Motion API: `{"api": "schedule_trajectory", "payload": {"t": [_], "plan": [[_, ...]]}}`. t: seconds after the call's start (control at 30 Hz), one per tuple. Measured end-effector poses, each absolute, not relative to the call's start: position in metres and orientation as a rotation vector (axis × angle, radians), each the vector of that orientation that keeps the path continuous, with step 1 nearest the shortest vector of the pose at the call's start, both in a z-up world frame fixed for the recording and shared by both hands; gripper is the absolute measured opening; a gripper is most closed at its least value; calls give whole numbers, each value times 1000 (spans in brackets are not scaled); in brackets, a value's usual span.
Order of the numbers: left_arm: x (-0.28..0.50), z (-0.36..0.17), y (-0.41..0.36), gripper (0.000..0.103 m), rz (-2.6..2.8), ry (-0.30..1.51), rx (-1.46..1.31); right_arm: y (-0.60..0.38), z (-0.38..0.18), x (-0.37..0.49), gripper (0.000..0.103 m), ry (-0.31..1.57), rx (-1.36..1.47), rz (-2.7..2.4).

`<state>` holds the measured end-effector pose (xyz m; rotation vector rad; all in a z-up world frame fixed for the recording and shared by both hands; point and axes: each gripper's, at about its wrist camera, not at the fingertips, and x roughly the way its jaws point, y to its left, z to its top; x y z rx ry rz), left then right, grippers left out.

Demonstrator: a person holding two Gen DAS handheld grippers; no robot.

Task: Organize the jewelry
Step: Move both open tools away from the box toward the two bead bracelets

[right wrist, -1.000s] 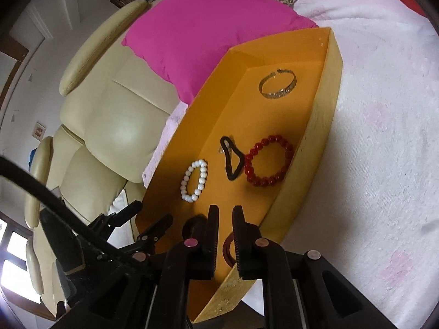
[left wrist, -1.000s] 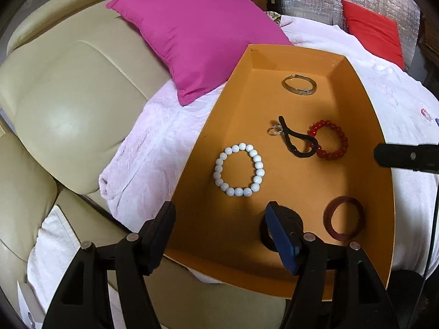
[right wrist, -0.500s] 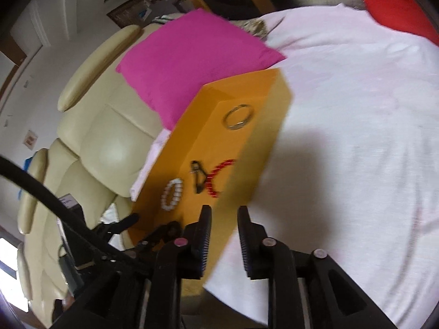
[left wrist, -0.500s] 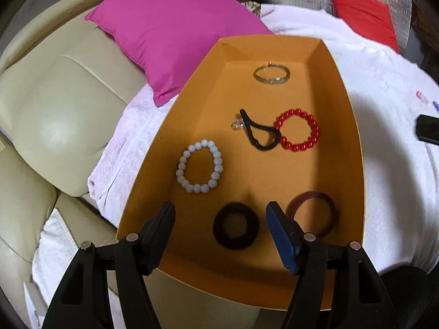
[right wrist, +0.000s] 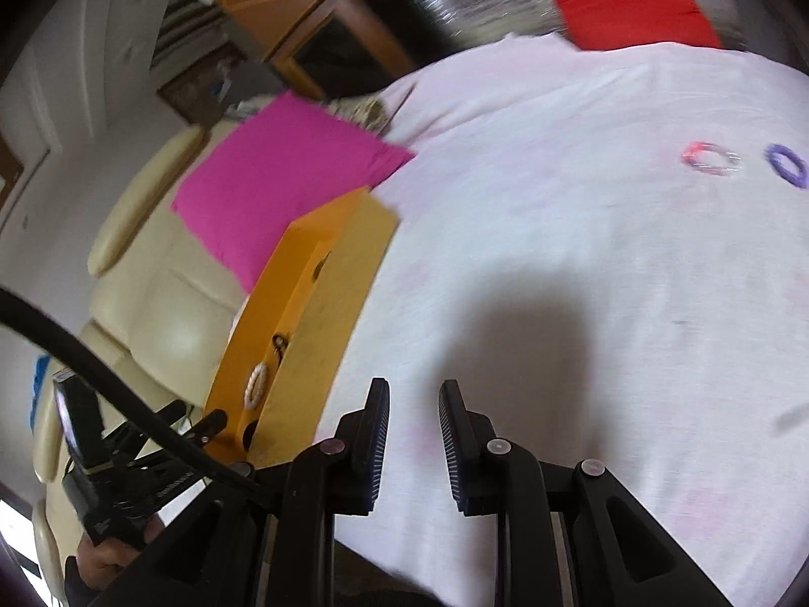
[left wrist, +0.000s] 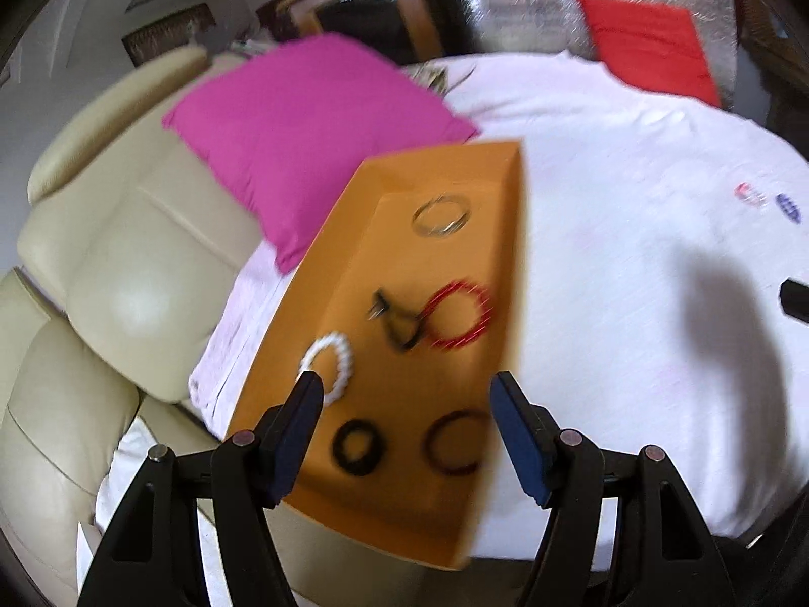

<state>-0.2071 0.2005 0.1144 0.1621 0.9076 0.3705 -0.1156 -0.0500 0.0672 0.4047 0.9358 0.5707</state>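
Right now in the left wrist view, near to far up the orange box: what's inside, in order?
black hair tie → white bead bracelet → red bead bracelet → silver bangle. Skipped the dark red ring and black clasp; their places overlap the others.

A white-covered bed (right wrist: 581, 263) carries an orange tray (left wrist: 354, 232) at its left edge, a pink-and-white bracelet (right wrist: 710, 158) and a purple ring (right wrist: 786, 164) toward its right side.

Six bracelets (left wrist: 457, 315) flat in orange tray (left wrist: 354, 232)
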Motion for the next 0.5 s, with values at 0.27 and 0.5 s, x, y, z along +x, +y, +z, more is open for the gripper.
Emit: {"api": "schedule_trajectory", "payload": {"t": [0.27,0.5], "plan": [[-206,139,135,69,299,815,211,-126,67,-131,26,849,519,480],[-202,147,100,70,246,770,236,-160,65,-137,26,834,516,414]]}}
